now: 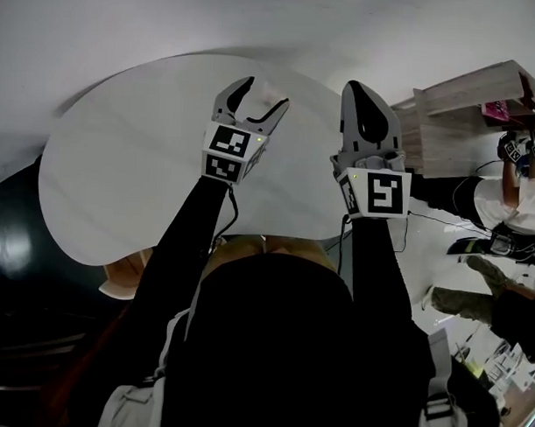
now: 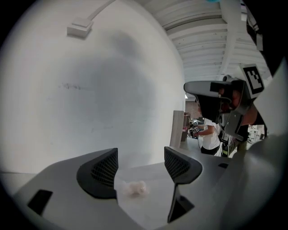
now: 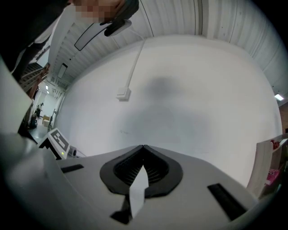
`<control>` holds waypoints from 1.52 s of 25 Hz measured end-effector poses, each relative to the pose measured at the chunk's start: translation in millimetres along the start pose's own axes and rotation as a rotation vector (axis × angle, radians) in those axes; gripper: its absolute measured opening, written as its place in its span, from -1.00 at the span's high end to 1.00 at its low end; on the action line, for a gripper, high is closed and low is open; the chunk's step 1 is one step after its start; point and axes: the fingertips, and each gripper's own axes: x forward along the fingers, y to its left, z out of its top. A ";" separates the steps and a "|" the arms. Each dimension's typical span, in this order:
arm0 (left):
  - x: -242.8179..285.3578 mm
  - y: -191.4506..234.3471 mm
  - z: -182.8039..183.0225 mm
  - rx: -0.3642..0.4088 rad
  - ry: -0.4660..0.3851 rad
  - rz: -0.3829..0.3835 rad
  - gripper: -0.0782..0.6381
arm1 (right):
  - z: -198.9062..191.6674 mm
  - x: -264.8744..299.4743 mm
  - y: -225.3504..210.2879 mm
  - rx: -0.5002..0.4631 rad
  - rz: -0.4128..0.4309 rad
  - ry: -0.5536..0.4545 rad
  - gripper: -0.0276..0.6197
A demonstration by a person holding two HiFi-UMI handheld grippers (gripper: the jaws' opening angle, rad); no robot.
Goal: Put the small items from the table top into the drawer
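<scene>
The left tongs stood open, nothing pressed between the pads. A small, pale, crumpled item lay on the white counter in the gap between the jaws, touching neither. These tongs tipped slightly down toward the counter top.

The right tongs were closed, tips meeting. A pale sliver showed behind the tips, but I could not tell whether it was something pinched or just the counter seen through a gap. They were held about level above the counter, just beside the left tongs.

Both arms, in black sleeves, reached straight forward side by side. The marker cubes faced the head camera.

A wooden shelf unit stood off to the right, with another person near it.
</scene>
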 end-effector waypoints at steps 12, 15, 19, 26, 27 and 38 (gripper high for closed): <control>59.7 13.1 -92.5 -0.016 0.250 -0.045 -0.28 | -22.5 -11.9 -24.8 0.009 -0.058 0.081 0.83; 80.4 9.0 -110.6 -0.018 0.294 -0.066 -0.29 | -33.1 -13.6 -40.9 0.007 -0.074 0.098 0.83; 82.9 6.3 -127.0 -0.007 0.345 -0.074 -0.28 | -33.9 -17.7 -42.3 0.005 -0.078 0.104 0.83; 79.7 4.7 -127.5 0.001 0.375 -0.094 0.17 | -36.1 -16.2 -40.1 0.012 -0.071 0.104 0.83; 80.1 3.7 -128.0 -0.003 0.376 -0.094 0.17 | -37.0 -15.6 -39.9 0.013 -0.067 0.102 0.83; 53.2 10.2 -63.6 0.012 0.233 -0.034 0.18 | -24.4 5.9 -29.8 0.023 -0.013 0.038 0.83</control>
